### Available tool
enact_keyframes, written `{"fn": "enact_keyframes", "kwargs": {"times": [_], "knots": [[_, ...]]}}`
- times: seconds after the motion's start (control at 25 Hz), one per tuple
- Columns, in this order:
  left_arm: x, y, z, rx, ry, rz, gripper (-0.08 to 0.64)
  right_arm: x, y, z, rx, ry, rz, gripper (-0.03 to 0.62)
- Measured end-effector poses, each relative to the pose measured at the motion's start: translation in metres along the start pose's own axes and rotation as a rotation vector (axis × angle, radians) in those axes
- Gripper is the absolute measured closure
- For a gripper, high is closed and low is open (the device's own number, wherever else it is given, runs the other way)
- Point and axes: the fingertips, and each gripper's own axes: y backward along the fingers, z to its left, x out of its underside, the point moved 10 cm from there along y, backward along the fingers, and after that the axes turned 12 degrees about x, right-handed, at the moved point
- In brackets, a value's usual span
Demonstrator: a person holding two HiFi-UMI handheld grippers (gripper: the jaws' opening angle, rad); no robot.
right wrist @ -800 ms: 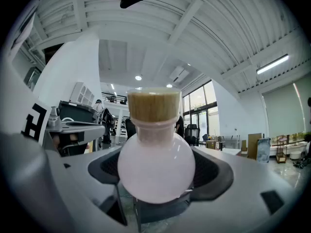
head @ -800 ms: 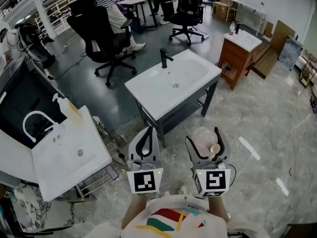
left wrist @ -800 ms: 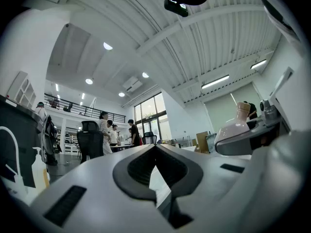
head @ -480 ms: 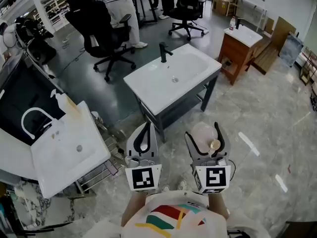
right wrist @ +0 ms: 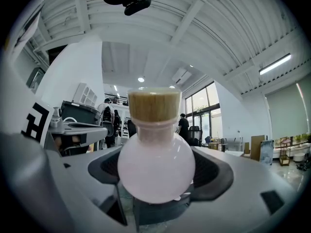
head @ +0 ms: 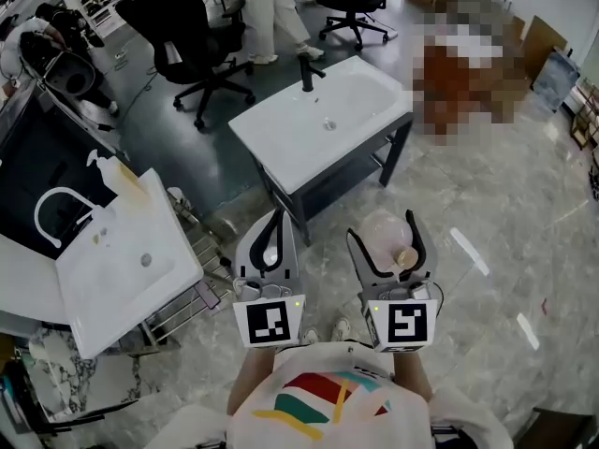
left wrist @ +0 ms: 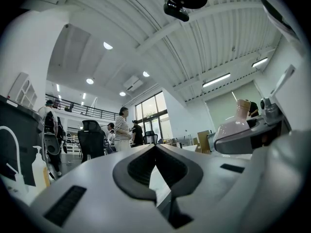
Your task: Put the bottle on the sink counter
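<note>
The right gripper [head: 381, 226] has its jaws spread wide around the round belly of the bottle [right wrist: 155, 169], and the dark pads press on the glass from both sides. It is a pale pink globe with a short neck and a cork-coloured stopper [right wrist: 154, 104], which is uppermost in the right gripper view. The left gripper [head: 278, 215] is just to the left, with its jaws brought together at the tips and nothing between them. Both grippers are held side by side over the marble floor [head: 487, 204], close to the person's chest and pointing toward the sink counter [head: 271, 152]. That counter is a white basin on a dark stand with a black tap [head: 307, 71] at its far edge, and its near corner lies beyond the left gripper's tips, not touching. The bottle is in the air, short of the counter. A second white sink [head: 94, 307] stands near left and carries a curved white tap [head: 51, 218] and a soap dispenser [head: 117, 178]. Compared with the earlier frames, the grip on the bottle is unchanged and the left jaws are still together. Everything sits a little higher in the head view, while the grippers and the counter keep their spacing. A person in light trousers [head: 271, 12], standing beyond the black office chair [head: 182, 26], has walked right across the far floor.
</note>
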Motion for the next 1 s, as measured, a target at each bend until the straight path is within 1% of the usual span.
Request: {"fn": "enact_keyframes", "kwargs": {"times": [0.12, 0.2, 0.32, 0.56, 0.8, 1.0], "knots": [[0.002, -0.003, -0.005, -0.003, -0.001, 0.0, 0.541, 0.005, -0.002, -0.007, 0.004, -0.013, 0.019, 0.183], [0.003, -0.006, -0.009, -0.004, -0.006, 0.0, 0.541, 0.008, -0.002, -0.014, -0.007, -0.015, 0.031, 0.183], [0.004, -0.011, -0.016, -0.016, -0.013, -0.004, 0.541, 0.011, -0.003, -0.025, -0.021, -0.041, 0.041, 0.183], [0.008, -0.023, -0.026, -0.041, -0.01, -0.02, 0.541, 0.019, -0.007, -0.042, -0.033, -0.014, 0.052, 0.183], [0.007, -0.029, -0.037, -0.046, -0.013, -0.019, 0.541, 0.027, -0.006, -0.055, -0.036, -0.022, 0.07, 0.183], [0.005, -0.043, -0.039, -0.049, -0.023, -0.033, 0.541, 0.031, -0.009, -0.068, -0.016, -0.035, 0.066, 0.183]]}}
